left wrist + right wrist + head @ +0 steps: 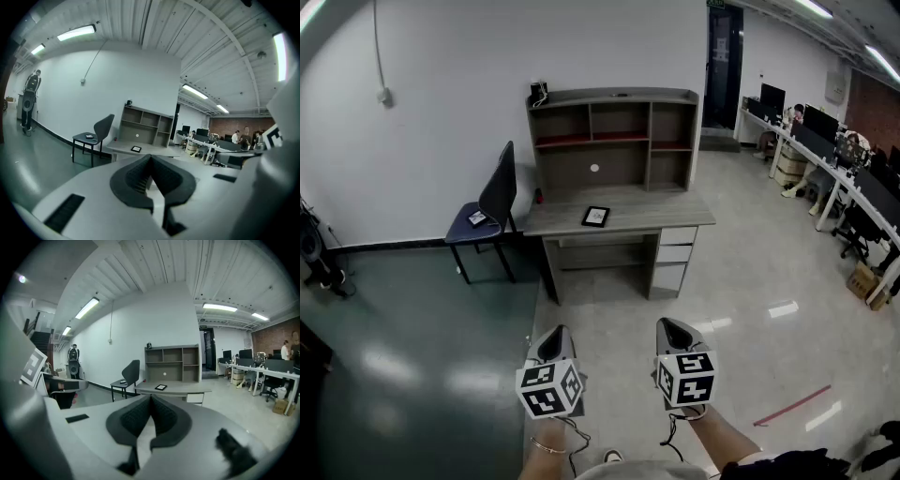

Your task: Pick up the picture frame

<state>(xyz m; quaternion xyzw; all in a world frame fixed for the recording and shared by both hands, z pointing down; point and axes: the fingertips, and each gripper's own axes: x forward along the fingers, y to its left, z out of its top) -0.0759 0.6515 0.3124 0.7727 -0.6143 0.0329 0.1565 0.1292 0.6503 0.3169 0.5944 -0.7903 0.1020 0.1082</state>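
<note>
Approach step: the picture frame lies flat on the table, well ahead of the left gripper and right gripper, both with fingers closed, empty. Next, moving closer and opening one seems needed.

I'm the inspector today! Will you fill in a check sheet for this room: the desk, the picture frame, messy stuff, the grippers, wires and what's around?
Surface: grey desk against the white wall, with a shelf unit along its back.
Job's things: picture frame lies on the desk top, untouched.
Clutter: small dark object on top of the shelf unit; small flat item on the chair seat.
Grippers: left gripper and right gripper are far short of the desk, jaws together, empty.
Cables: cord hangs down the wall.
Surroundings: office desks with monitors at the right; red strip on the floor.
</note>
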